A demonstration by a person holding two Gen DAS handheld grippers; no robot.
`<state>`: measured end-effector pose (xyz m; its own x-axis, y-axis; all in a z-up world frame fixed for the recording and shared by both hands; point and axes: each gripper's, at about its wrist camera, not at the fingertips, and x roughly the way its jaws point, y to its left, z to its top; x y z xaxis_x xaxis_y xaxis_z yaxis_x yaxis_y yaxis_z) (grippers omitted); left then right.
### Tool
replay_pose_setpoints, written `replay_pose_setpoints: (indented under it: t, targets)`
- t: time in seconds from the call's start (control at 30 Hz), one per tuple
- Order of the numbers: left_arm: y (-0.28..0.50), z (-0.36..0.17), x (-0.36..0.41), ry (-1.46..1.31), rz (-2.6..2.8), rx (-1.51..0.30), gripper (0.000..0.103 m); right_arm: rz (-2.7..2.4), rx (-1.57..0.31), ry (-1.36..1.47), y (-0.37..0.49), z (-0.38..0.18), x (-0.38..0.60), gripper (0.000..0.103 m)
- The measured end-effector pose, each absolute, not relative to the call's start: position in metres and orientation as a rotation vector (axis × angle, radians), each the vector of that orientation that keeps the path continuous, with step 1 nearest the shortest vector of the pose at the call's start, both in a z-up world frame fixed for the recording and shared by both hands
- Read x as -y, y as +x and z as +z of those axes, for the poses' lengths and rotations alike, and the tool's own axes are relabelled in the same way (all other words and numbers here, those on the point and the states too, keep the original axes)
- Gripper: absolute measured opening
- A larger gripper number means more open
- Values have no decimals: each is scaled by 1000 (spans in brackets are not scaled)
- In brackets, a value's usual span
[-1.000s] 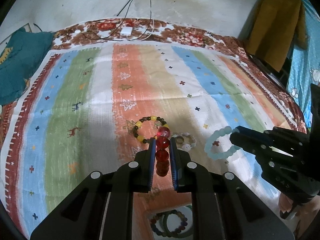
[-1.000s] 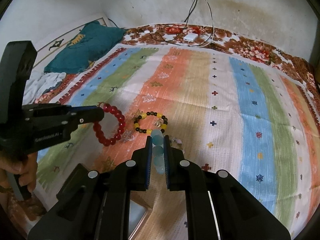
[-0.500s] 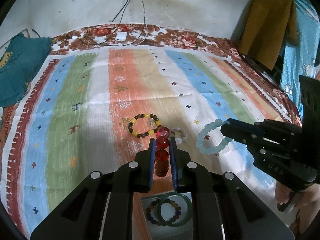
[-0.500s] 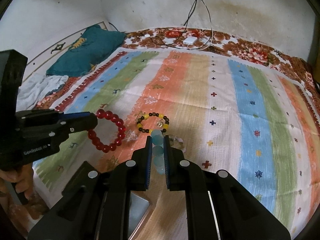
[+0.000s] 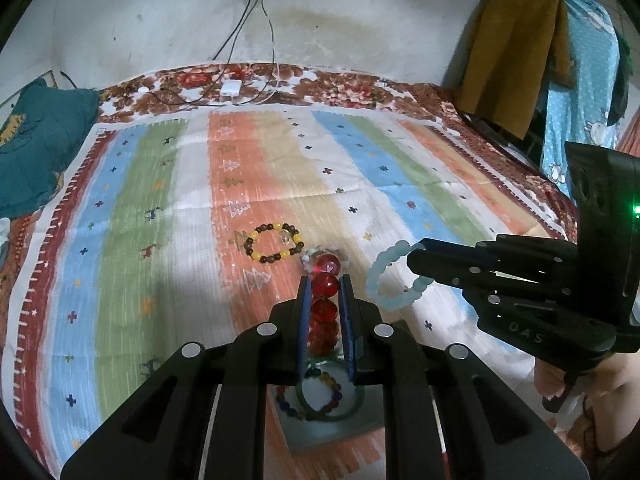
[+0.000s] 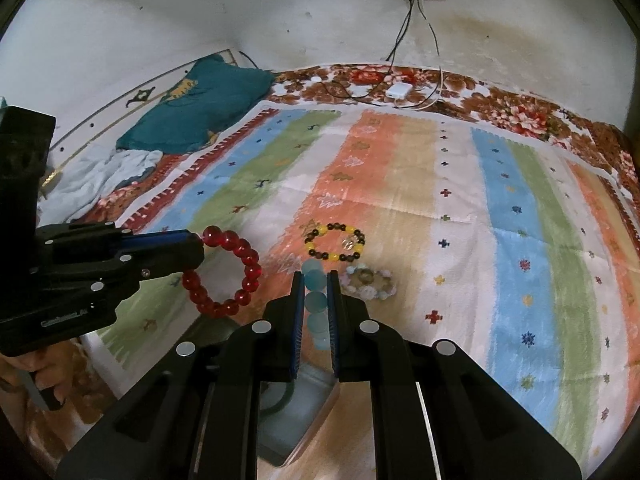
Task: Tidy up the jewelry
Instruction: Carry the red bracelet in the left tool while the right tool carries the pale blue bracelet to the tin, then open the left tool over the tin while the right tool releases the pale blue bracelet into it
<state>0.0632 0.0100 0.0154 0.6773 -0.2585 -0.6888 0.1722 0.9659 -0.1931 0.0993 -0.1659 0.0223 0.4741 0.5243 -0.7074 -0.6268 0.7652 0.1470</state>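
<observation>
The left hand-held gripper point(image 5: 324, 296) is matt black plastic with bright metal screw heads and blue finger pads; the right hand-held gripper point(image 6: 314, 292) looks the same. The red bracelet point(image 6: 224, 272) has glossy, translucent, glass-like beads. The pale blue bracelet point(image 5: 390, 276) is milky and smooth, with a soft sheen. Mid-frame, the yellow and dark bead bracelet point(image 5: 274, 242) looks polished. The striped blanket point(image 5: 160, 208) is matt woven cloth with a coarse weave. The green bangle point(image 5: 330, 400), at the lower middle, is smooth and glossy. The wall point(image 6: 200, 20) is rough, stained plaster.
</observation>
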Motion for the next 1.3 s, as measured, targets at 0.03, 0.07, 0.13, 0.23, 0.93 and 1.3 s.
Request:
replay_pose_setpoints:
  t: [0.03, 0.07, 0.13, 0.23, 0.93, 1.3]
  targets:
    - [60, 15, -10, -116, -244, -790, 13, 711, -814, -140, 96, 22, 166, 12]
    - [58, 15, -10, -118, -246, -790, 13, 718, -816, -142, 93, 22, 165, 12]
    - [52, 14, -10, -119, -251, -790, 13, 730, -817, -142, 85, 22, 165, 12]
    - [44, 11, -9, -121, -252, -794, 13, 745, -823, -143, 78, 21, 165, 12]
    - [46, -7, -24, -163, -186, -850, 43, 758, -910, -141, 68, 1, 168, 38]
    - [76, -16, -44, -184, -105, -862, 78, 668, -941, -126, 98, -11, 181, 61]
